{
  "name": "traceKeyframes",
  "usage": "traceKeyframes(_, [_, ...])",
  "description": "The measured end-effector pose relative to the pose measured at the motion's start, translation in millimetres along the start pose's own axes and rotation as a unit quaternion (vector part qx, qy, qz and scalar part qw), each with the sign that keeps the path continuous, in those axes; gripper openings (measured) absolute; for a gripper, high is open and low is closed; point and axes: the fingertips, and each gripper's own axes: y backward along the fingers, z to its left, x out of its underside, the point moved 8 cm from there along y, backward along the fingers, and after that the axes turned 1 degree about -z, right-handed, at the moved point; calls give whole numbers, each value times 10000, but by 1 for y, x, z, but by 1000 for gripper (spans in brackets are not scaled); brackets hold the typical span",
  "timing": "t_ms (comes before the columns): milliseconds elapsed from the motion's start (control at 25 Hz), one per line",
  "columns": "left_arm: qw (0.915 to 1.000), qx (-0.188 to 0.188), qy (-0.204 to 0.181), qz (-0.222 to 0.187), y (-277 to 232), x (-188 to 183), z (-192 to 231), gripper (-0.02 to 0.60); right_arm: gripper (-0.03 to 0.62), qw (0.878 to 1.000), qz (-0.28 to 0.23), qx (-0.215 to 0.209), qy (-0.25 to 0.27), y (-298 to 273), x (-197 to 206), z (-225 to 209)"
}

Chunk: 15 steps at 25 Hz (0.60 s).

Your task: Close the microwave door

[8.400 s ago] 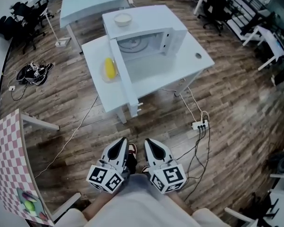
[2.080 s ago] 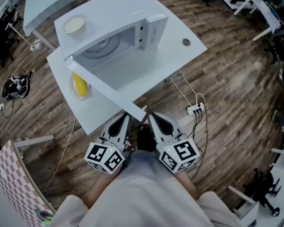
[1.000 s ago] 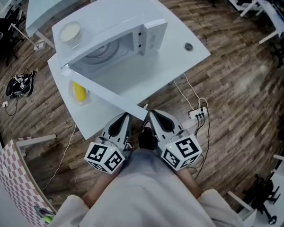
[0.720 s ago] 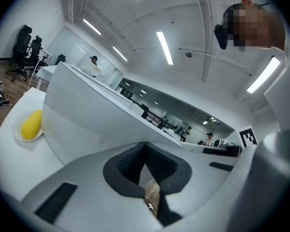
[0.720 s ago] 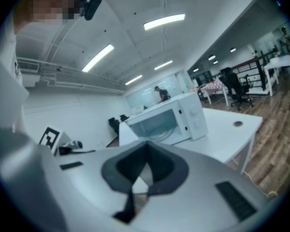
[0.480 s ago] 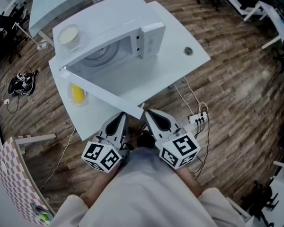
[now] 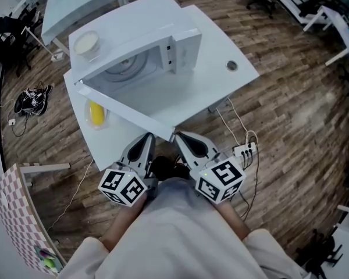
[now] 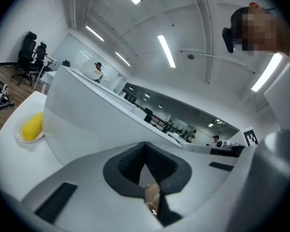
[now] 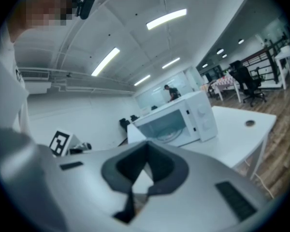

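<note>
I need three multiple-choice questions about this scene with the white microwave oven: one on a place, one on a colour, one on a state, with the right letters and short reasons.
1. Where is the round white bowl? A) on top of the white microwave oven B) inside it C) on the floor
2. What colour is the oblong thing on the white table beside the oven? A) red B) yellow C) blue
3. How is the oven's white door? A) shut B) open wide C) removed
Answers: 1 A, it sits on the oven's roof. 2 B, it looks yellow. 3 B, it swings out, leaving the cavity exposed.
</note>
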Motion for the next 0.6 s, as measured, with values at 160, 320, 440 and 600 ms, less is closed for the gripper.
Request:
traceKeyframes(160, [10000, -22, -14, -33, -1, -2, -1, 17, 18, 10000, -20, -61, -5, 2, -2, 1])
traceKeyframes(320, [10000, -15, -10, -52, -5, -1, -1, 17, 18, 10000, -29, -43, -10, 5, -1, -5])
traceKeyframes(440, [10000, -7, 33, -49, -8, -1, -1, 17, 18, 10000, -39, -10, -33, 7, -2, -11])
traceKeyframes(600, [9999, 51, 65, -62, -15, -4, -1, 17, 18, 10000, -61, 10, -28, 6, -8, -16])
